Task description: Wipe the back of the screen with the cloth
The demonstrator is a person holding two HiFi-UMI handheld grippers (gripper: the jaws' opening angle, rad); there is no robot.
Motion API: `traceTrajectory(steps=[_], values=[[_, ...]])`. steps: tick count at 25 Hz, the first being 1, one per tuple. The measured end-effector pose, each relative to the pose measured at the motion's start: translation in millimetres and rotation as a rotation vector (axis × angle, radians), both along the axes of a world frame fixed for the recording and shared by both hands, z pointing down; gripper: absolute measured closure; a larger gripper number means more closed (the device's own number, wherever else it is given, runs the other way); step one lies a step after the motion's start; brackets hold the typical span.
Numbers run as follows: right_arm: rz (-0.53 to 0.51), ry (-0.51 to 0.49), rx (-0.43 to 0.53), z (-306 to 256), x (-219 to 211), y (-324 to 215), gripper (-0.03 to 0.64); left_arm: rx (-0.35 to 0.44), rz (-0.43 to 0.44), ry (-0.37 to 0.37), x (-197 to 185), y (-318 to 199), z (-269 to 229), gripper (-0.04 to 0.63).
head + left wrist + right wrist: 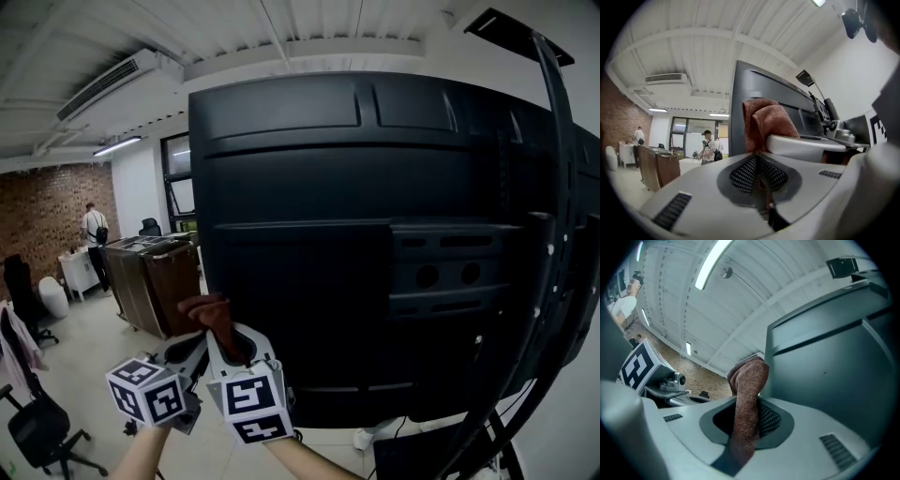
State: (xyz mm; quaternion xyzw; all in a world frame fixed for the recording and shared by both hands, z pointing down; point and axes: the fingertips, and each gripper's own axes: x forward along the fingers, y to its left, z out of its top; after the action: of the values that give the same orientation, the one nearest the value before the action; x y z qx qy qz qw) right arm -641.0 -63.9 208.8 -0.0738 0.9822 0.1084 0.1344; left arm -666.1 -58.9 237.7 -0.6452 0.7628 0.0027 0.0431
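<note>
The black back of the big screen (328,187) fills the head view, upright on its stand. A brown cloth (211,314) is bunched at the screen's lower left edge. My right gripper (230,337) is shut on it, and in the right gripper view the cloth (747,380) runs up between the jaws beside the screen (834,357). My left gripper (192,342) sits close on its left. In the left gripper view its jaws are closed (757,157), a thin brown strip shows in the seam, and the cloth (766,122) rises just above the tips.
The screen's stand arm (558,234) curves down at the right, with cables below. A dark wooden cabinet (150,281) stands behind at the left. Office chairs (37,427) are on the floor at the far left. A person (94,230) stands by the brick wall.
</note>
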Motion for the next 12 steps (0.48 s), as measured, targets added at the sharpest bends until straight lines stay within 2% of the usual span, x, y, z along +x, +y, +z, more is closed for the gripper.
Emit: traceTrajectory(steps=[6, 12], values=[[0.001, 0.072, -0.049, 26.6, -25.1, -10.4, 0.548, -0.011, -0.035, 0.038, -17.7, 8.1, 23.2, 0.586], [0.049, 0.075, -0.041, 30.2, -7.4, -28.7, 0.548, -0.012, 0.021, 0.062, 0.9, -15.7, 27.2, 0.586]])
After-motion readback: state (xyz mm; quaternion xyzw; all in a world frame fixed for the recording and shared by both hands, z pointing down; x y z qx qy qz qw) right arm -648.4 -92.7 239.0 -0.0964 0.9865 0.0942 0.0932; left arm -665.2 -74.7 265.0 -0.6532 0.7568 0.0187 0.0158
